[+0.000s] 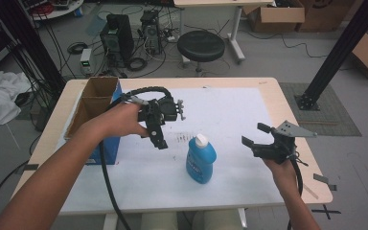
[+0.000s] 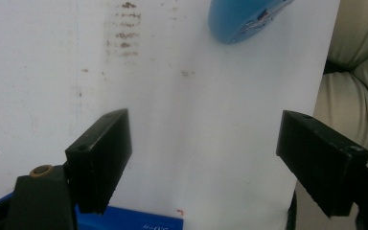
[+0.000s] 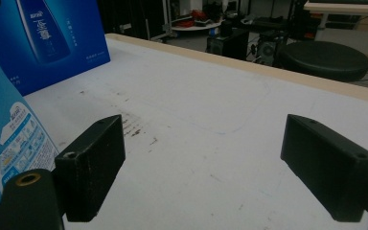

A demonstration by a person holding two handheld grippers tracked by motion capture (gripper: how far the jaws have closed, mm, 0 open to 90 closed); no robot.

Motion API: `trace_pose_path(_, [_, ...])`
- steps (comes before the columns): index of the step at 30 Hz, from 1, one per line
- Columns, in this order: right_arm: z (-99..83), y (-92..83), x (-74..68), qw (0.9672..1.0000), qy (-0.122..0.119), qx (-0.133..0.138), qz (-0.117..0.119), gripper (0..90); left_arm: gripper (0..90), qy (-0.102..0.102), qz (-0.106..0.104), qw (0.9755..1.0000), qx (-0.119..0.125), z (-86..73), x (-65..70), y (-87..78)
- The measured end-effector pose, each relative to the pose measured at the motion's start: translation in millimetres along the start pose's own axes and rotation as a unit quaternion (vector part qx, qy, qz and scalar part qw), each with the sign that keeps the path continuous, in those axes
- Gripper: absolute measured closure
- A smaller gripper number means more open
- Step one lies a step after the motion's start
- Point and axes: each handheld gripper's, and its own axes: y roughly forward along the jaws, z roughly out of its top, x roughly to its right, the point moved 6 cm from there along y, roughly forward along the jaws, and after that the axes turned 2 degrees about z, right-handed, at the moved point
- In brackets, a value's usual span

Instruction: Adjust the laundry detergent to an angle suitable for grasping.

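A blue bottle (image 1: 201, 162) with a white cap stands upright on the white mat (image 1: 230, 110), near the front middle. My left gripper (image 1: 162, 138) hangs over the mat just left of and behind the bottle, pointing down, open and empty. In the left gripper view, the bottle (image 2: 244, 19) sits at the top edge, beyond the jaws. My right gripper (image 1: 255, 135) is held above the mat to the bottle's right, open, with nothing between its fingers. In the right gripper view, the bottle (image 3: 5, 134) is at the far left, beside the left jaw.
An open blue carton (image 1: 98, 103) with cardboard flaps stands at the table's left edge, also seen as the carton (image 3: 52, 38). A black stool (image 1: 201, 45) and computer gear sit on the floor behind the table. Dark smudges (image 1: 177, 139) mark the mat.
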Motion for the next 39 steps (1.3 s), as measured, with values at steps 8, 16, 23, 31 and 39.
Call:
trace_pose_path(8, [-1.6,-5.9,-18.4,0.9998,0.002,0.014,-0.014,14.9,20.3,0.001,-0.001,1.0,-0.003,-1.0,-0.5,0.5])
trace_pose_path(16, [-6.9,-11.1,-35.0,0.9993,0.015,0.033,-0.013,14.9,20.4,0.003,-0.001,1.0,-0.002,-2.5,-0.9,1.1])
trace_pose_path(23, [-12.9,-17.2,-51.0,0.9989,0.013,0.041,-0.017,14.9,20.4,0.004,-0.001,1.0,-0.002,-2.8,-1.4,1.3])
trace_pose_path(31, [-21.0,-16.3,-70.5,0.999,0.014,0.041,-0.011,14.9,20.4,0.003,0.001,1.0,-0.003,-3.7,-2.2,1.9])
trace_pose_path(39, [-22.7,-14.9,-88.0,0.9985,0.015,0.052,-0.007,14.9,20.4,0.001,0.003,1.0,-0.005,-6.9,-3.2,1.9])
